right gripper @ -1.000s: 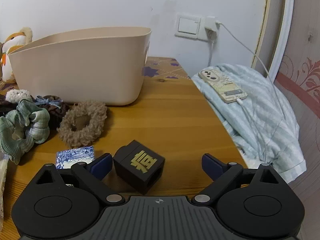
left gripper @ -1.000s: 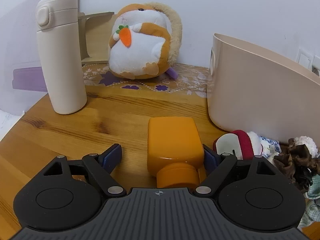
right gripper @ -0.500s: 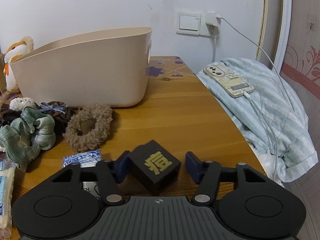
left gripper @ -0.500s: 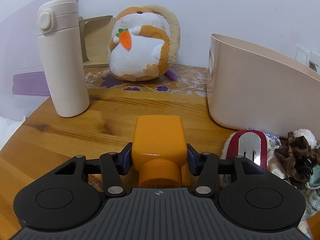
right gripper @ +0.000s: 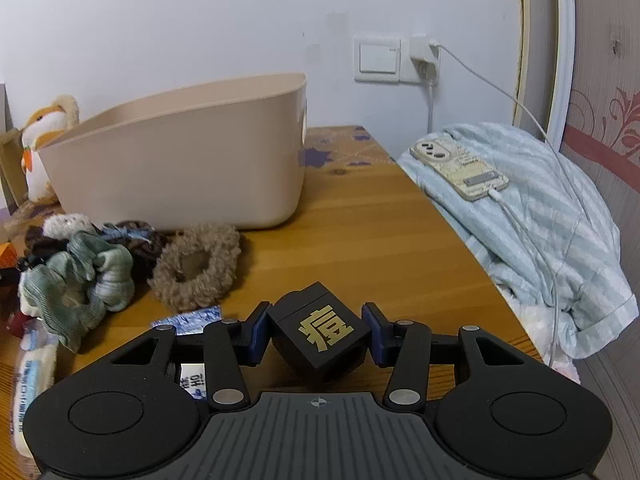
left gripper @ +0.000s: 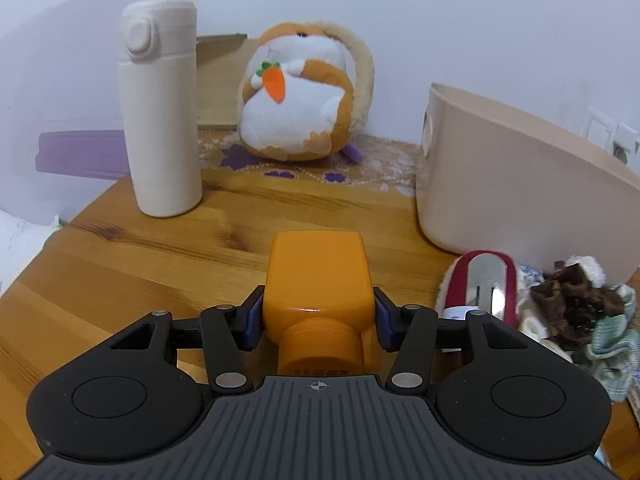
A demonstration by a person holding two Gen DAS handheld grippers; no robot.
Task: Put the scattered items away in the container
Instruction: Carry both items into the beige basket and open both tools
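My left gripper (left gripper: 318, 318) is shut on an orange bottle (left gripper: 318, 276), cap toward the camera, lifted a little above the wooden table. My right gripper (right gripper: 318, 330) is shut on a black cube (right gripper: 320, 330) with a gold character, held just above the table. The beige container (left gripper: 508, 184) stands at the right in the left wrist view and at the back left in the right wrist view (right gripper: 180, 172). Scattered scrunchies, green (right gripper: 80, 276) and brown fuzzy (right gripper: 198, 264), lie in front of it.
A cream flask (left gripper: 162, 112) and a hamster plush (left gripper: 304, 92) stand at the back. A red-rimmed mirror (left gripper: 486, 280) lies by the container. A blue packet (right gripper: 188, 316) lies on the table (right gripper: 360, 232). A charging phone (right gripper: 460, 168) rests on bedding (right gripper: 532, 216) right of the table edge.
Both grippers have closed: the left on the orange bottle, the right on the black cube. Both then rose slightly with their objects.
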